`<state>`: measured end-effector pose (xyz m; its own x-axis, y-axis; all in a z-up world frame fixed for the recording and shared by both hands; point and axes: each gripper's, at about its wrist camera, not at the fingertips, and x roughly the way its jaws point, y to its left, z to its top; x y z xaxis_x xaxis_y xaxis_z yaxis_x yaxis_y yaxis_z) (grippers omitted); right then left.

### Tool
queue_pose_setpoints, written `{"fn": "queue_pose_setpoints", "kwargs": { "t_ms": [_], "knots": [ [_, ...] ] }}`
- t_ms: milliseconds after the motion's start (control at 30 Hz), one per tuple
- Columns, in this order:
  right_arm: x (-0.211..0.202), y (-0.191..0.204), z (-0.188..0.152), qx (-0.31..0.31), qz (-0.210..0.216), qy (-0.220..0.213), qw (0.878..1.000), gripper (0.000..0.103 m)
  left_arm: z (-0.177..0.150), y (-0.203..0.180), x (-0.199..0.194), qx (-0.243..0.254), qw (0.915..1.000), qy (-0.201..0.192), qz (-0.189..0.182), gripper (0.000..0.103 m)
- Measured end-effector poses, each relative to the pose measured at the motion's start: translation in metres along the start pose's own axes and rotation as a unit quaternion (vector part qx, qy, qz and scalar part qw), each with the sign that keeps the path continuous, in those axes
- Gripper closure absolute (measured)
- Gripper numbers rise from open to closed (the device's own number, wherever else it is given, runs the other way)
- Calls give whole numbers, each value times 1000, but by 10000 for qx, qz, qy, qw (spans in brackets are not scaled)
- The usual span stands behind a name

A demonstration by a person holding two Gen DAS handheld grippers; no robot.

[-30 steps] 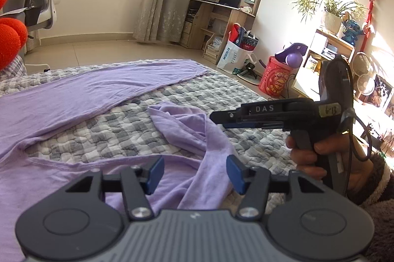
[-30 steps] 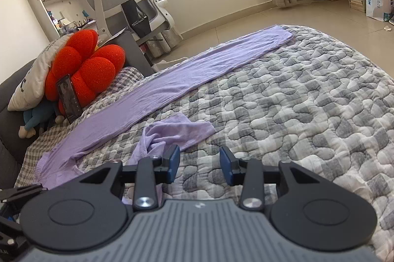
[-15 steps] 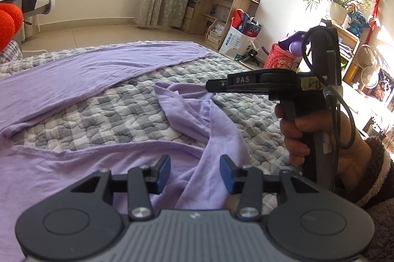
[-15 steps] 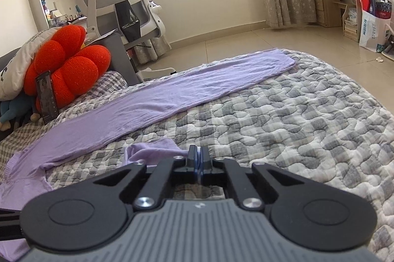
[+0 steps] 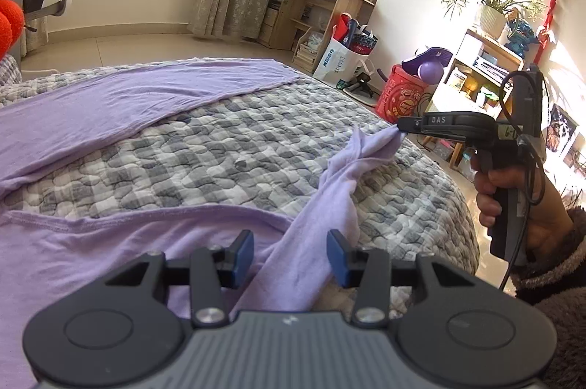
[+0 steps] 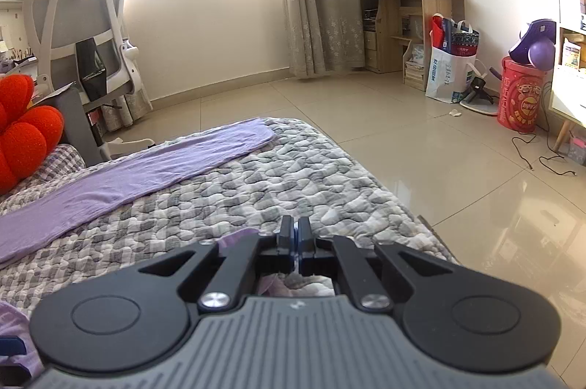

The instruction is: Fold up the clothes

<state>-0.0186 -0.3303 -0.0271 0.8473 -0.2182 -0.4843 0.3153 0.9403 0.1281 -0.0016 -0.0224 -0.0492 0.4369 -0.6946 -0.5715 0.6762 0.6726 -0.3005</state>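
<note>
Right tongs (image 5: 401, 125): clenched tight on the cuff end of the near sleeve (image 5: 340, 176) of a lilac garment (image 5: 110, 246). Left wrist view shows the pinched cloth bunched at the tips and lifted off the quilt, the sleeve running as a twisted band from the tips down toward the garment body. In the right wrist view the tongs (image 6: 296, 239) show their blue pads pressed together with no visible gap; a scrap of lilac cloth shows just below and behind the pads. A hand (image 5: 512, 198) in a fuzzy brown sleeve grips the handle at the right edge of the bed.

Left tongs (image 5: 289, 255): partly open, pads well apart. The lifted sleeve passes between them, but neither pad visibly presses it; released, holding nothing.

Garment: spread on a grey-and-white checked quilt (image 5: 238, 154) covering the bed. Body lies at the near left, under the left tongs. Far sleeve (image 5: 139, 96) lies flat and straight across the quilt toward the bed's far edge. Near sleeve is stretched toward the right edge of the bed, partly raised.

Red flower-shaped cushion (image 6: 25, 133) sits at the left end of the bed.
</note>
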Motion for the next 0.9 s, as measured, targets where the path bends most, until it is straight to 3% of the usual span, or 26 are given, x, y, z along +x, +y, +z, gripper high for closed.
{"fn": "queue_pose_setpoints", "kwargs": {
  "t_ms": [167, 333, 500, 533, 767, 900],
  "knots": [
    [-8, -21, -9, 21, -333, 78, 9994, 101, -2, 0, -2, -13, 9999, 12, -114, 58],
    [-9, -32, -19, 96, -354, 284, 9989, 101, -5, -2, -4, 148, 9994, 77, -294, 61],
    [-15, -30, -22, -46, -110, 504, 9987, 98, -7, -2, -8, 310, 9976, 149, -595, 67],
    [-18, -29, -22, -79, -70, 530, 9985, 91, -7, -2, -8, 348, 9971, 163, -655, 67],
    [-25, -30, -14, 169, 486, 697, 9962, 88, -8, -9, -13, 628, 9907, 170, -1198, 68],
    [-20, -27, -11, 176, 589, 743, 9953, 71, -8, -17, -9, 818, 9841, 213, -1562, 68]
  ]
}}
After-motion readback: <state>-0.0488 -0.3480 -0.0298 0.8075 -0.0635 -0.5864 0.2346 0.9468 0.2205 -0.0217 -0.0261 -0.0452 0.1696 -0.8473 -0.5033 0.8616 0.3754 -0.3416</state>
